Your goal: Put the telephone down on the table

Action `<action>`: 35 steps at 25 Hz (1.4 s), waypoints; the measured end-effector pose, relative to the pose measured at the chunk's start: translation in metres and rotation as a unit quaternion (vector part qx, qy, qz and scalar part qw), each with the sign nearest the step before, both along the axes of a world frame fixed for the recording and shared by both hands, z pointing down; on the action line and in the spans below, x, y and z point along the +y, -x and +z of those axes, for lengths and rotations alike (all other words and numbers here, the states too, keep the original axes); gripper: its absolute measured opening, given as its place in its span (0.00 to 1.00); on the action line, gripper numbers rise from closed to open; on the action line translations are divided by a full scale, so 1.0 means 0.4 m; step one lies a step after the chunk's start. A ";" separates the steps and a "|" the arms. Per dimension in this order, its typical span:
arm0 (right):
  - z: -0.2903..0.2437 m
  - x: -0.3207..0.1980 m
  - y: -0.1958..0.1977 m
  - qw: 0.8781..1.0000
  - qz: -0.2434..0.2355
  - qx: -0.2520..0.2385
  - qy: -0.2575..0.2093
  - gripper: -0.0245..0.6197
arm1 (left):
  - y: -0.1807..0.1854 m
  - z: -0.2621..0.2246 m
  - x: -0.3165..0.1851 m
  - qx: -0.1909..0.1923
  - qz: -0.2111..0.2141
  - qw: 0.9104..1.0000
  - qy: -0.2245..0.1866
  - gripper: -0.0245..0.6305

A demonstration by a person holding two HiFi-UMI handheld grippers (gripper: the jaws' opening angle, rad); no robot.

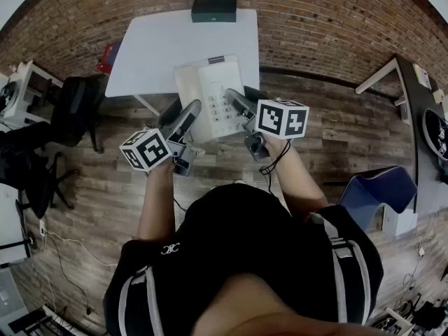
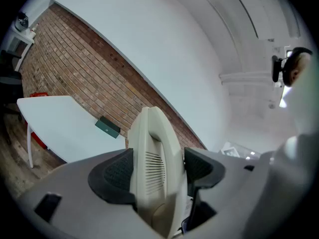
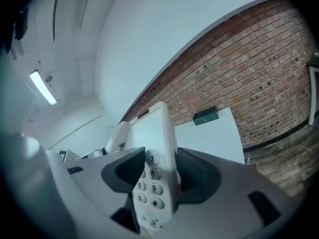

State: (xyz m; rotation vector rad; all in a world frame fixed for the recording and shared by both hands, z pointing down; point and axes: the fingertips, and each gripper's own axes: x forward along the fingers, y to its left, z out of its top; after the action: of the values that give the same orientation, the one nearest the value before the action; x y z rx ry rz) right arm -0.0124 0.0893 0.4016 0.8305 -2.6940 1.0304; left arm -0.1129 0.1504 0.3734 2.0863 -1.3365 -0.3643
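A cream desk telephone (image 1: 212, 98), handset along its left side and keypad on its right, hangs in the air at the near edge of the white table (image 1: 157, 51), partly over the wooden floor. My left gripper (image 1: 187, 120) is shut on the telephone's handset edge (image 2: 155, 168), a dark pad pressing each face. On the keypad edge (image 3: 153, 156) my right gripper (image 1: 240, 106) is likewise shut, with the number keys showing between its pads. In their own views, the left gripper (image 2: 158, 169) and right gripper (image 3: 155, 176) each hold the telephone edge-on.
A dark green box (image 1: 213, 10) lies at the table's far edge by the brick wall. A red item (image 1: 108, 57) sits beside the table's left end. Black office chairs (image 1: 73, 107) stand at left, a blue chair (image 1: 381, 191) and a dark desk (image 1: 420, 110) at right.
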 end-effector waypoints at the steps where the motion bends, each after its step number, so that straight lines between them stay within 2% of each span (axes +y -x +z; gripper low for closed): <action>1: -0.004 0.002 -0.001 1.000 0.001 0.000 -0.002 0.33 | -0.001 -0.003 0.001 -0.001 0.002 1.000 -0.001 0.52; 24: -0.023 -0.013 -0.049 1.000 -0.002 -0.005 -0.016 0.33 | -0.049 -0.014 -0.009 -0.003 -0.005 1.000 -0.006 0.52; 30: -0.010 -0.039 -0.119 1.000 -0.006 -0.005 -0.009 0.33 | -0.120 -0.007 -0.034 -0.004 -0.010 1.000 -0.005 0.52; 35: -0.012 -0.054 -0.143 1.000 -0.006 -0.002 -0.017 0.33 | -0.145 -0.002 -0.048 -0.004 -0.008 1.000 -0.008 0.51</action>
State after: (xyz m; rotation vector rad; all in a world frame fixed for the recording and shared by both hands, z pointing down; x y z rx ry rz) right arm 0.0449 0.0676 0.3970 0.8175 -2.7241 0.9872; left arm -0.0548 0.1310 0.3727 2.0928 -1.3604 -0.3757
